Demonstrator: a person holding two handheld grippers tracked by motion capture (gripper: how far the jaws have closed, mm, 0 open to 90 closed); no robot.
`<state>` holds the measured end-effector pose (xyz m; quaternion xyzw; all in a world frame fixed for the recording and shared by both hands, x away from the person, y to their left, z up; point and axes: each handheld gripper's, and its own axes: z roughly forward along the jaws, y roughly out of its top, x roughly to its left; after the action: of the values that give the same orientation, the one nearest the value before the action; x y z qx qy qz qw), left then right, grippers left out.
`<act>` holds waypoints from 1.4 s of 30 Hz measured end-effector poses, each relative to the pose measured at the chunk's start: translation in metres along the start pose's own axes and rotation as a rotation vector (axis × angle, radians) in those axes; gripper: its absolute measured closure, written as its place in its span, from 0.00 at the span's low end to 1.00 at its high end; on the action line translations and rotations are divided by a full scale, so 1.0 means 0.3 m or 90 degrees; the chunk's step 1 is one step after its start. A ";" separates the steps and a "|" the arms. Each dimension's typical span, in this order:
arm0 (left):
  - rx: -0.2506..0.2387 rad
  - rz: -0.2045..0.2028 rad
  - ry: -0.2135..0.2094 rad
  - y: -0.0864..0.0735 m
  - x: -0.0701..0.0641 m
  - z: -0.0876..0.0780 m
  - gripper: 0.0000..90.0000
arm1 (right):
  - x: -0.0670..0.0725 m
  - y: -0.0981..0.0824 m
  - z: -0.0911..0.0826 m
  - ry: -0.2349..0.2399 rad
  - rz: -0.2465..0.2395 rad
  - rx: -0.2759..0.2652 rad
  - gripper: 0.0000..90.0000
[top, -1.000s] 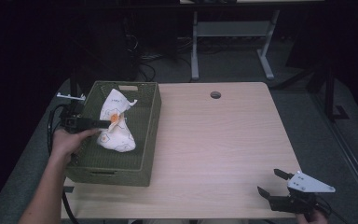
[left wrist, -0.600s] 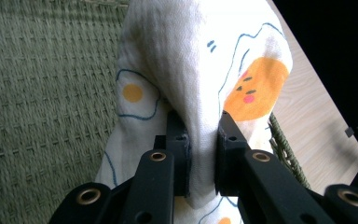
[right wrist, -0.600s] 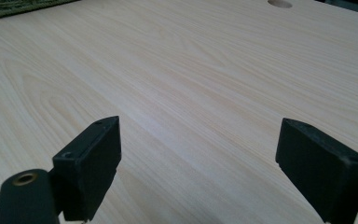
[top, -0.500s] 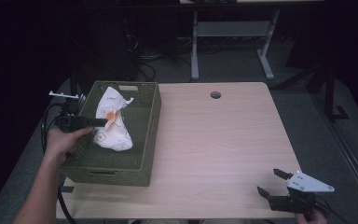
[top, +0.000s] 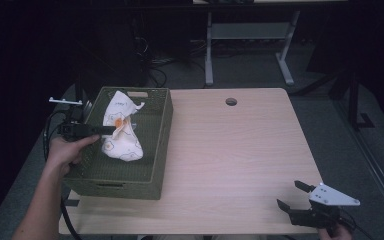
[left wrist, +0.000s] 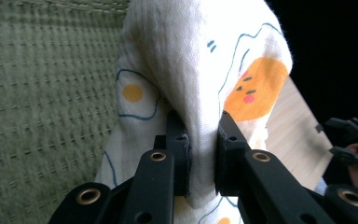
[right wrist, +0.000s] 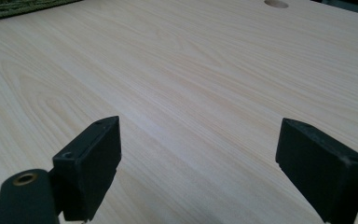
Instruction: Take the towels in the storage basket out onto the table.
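A white cloth (top: 121, 131) printed with fried eggs hangs bunched up inside the green woven basket (top: 160, 145) at the table's left. My left gripper (top: 109, 130) reaches in over the basket's left wall and is shut on a fold of the cloth (left wrist: 200, 93); its two black pads pinch the fabric between them (left wrist: 202, 156). My right gripper (top: 294, 196) rests at the table's front right corner, open, with bare wood between its fingers (right wrist: 193, 163).
The wooden table (top: 230, 150) has a round cable hole (top: 231, 101) near its far edge. A corner of the basket (right wrist: 23, 7) lies far off in the right gripper view. Beyond the table stand a metal frame (top: 250, 35) and cables on a dark floor.
My left gripper has lifted and drawn the cloth toward the basket's left wall, so the cloth now hangs taller and more stretched. The right gripper has stayed where it was.
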<state>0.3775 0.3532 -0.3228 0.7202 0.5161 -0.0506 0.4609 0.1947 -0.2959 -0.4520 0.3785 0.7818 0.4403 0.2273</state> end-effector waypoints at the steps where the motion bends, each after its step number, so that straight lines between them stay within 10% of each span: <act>1: -0.002 0.003 -0.007 0.001 -0.001 -0.002 0.88 | 0.001 0.000 0.000 0.001 0.000 -0.001 0.15; 23: -0.018 0.021 -0.079 0.048 -0.084 -0.018 0.88 | 0.003 0.004 0.007 0.002 -0.006 -0.001 0.15; 42: 0.007 0.060 -0.121 0.099 -0.199 0.092 0.88 | -0.002 0.004 -0.002 0.001 -0.006 -0.007 0.15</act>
<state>0.3843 0.2906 -0.2876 0.7381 0.4350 -0.0999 0.5060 0.1949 -0.2962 -0.4506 0.3731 0.7815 0.4436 0.2307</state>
